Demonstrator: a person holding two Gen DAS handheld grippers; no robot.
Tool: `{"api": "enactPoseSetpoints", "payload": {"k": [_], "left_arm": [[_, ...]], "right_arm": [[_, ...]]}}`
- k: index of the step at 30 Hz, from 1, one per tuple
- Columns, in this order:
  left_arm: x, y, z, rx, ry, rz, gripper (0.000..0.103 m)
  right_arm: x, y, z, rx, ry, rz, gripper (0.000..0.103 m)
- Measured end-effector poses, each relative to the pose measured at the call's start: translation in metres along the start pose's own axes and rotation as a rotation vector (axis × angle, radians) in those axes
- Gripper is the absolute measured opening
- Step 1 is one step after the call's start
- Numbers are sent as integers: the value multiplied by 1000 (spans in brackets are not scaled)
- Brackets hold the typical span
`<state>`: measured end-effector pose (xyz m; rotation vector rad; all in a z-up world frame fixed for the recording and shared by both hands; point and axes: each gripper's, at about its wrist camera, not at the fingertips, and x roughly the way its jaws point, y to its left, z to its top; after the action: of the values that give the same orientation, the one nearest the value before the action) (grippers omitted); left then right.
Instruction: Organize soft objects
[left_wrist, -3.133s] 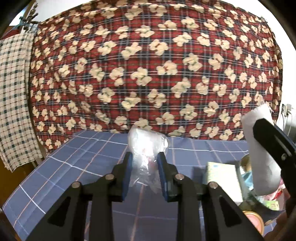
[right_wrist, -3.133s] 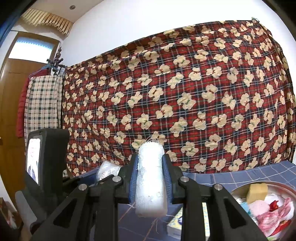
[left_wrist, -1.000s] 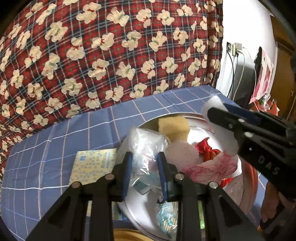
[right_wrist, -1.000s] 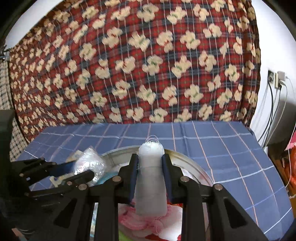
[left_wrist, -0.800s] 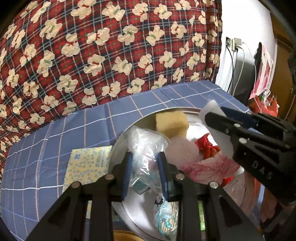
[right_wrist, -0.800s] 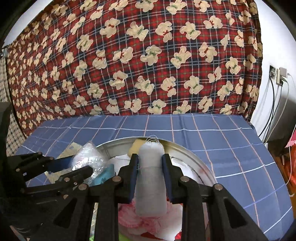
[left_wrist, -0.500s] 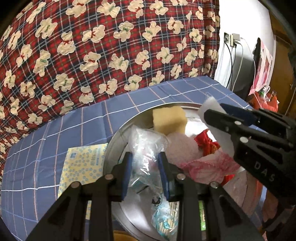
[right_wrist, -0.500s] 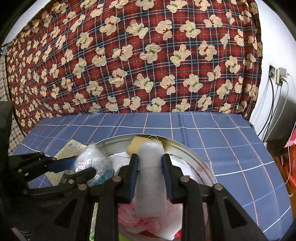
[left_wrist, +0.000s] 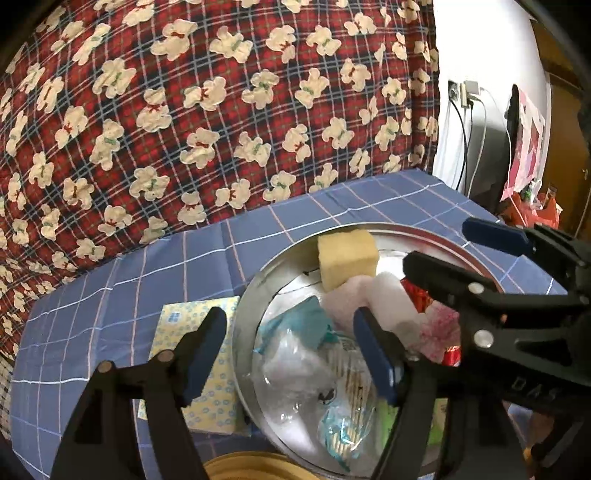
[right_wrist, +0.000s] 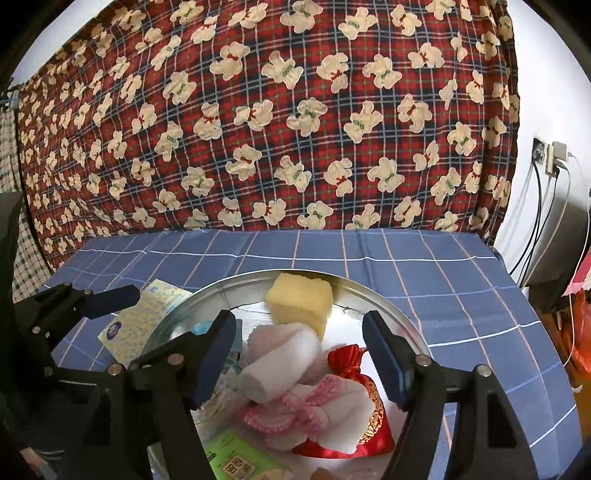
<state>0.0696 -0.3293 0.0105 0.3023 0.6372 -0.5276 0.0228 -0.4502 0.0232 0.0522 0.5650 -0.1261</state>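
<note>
Left wrist view: the left gripper (left_wrist: 288, 347) has its fingers spread and opening, and the clear plastic bag (left_wrist: 295, 373) lies loose below them in the metal basin (left_wrist: 251, 302).

Right wrist view: the right gripper (right_wrist: 299, 354) is likewise spread and opening, with the white roll (right_wrist: 280, 363) lying free in the basin between its fingers, against the yellow sponge (right_wrist: 299, 299).

Count on the blue checked tablecloth (right_wrist: 424, 258): one round metal basin (right_wrist: 391, 306), one yellow patterned packet (left_wrist: 199, 332) lying beside it. Inside the basin: one yellow sponge block (right_wrist: 301, 299), one white roll (right_wrist: 280, 363), one red satin pouch (right_wrist: 362, 413), one pink-and-white knitted piece (right_wrist: 295, 410), one clear plastic bag (left_wrist: 295, 369), one green-labelled packet (right_wrist: 240, 461) (further wrappers underneath cannot be counted). Grippers in view: two.
</note>
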Motion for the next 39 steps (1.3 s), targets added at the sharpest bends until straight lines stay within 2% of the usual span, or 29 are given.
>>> {"api": "enactPoseSetpoints", "payload": {"k": [16,21,28,31,39], "left_arm": [[-24,18,-11,-57,-52,18,78],[-33,23,-15,-76,-79,42,88],[-37,24,-17,-83,-87,42,88],[-38,24,-19,-90,-89,38,95],[-38,22,-21,-91,-93,33,95]], "right_arm": [[-27,15,-4,-3,-62,7,77],[-33,18,-8,-7,-81,-7,79],[-35,19,-9,-5,-83,-6,80],[-36,19,-10,-5,-83,-6,80],[-37,18,-10,-7,-85,-9,81]]}}
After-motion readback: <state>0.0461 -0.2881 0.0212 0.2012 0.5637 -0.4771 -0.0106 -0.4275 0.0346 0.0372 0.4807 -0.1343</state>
